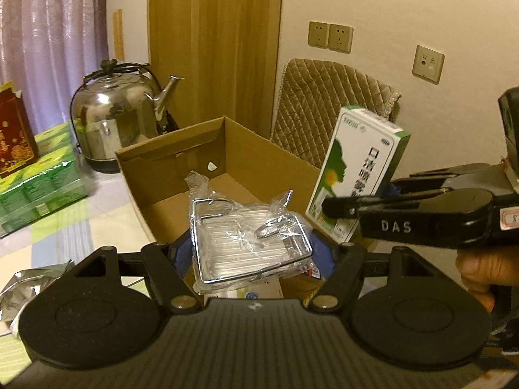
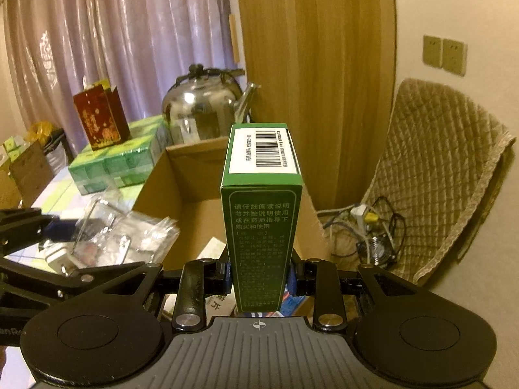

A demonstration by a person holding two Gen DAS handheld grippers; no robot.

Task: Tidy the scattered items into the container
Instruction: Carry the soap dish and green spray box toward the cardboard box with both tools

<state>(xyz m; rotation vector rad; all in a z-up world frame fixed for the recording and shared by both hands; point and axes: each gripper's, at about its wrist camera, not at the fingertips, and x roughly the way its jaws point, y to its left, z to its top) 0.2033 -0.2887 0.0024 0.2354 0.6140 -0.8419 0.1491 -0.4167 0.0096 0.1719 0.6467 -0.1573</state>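
Closest in, the left gripper (image 1: 251,253) has its blue-padded fingers (image 1: 181,253) closed on the sides of a wire rack (image 1: 249,243) sealed in clear plastic wrap, carried flat just above the near edge of the open cardboard box (image 1: 259,162). From the right, the right gripper (image 1: 337,209) reaches in level, a person's hand (image 1: 476,269) wrapped round its handle below (only fingers show). It is clamped on the lower end of a green and white medicine carton (image 2: 262,214), which stands upright and tilts slightly over the box's right wall. Inside the box a few flat packets lie on the bottom, mostly hidden behind the two loads. Behind the box on the table stand a steel kettle (image 1: 120,123) and a shrink-wrapped stack of green packs (image 1: 42,175) with a red box (image 1: 14,133) on top. A crumpled foil pouch (image 1: 26,288) lies at the left gripper's side.
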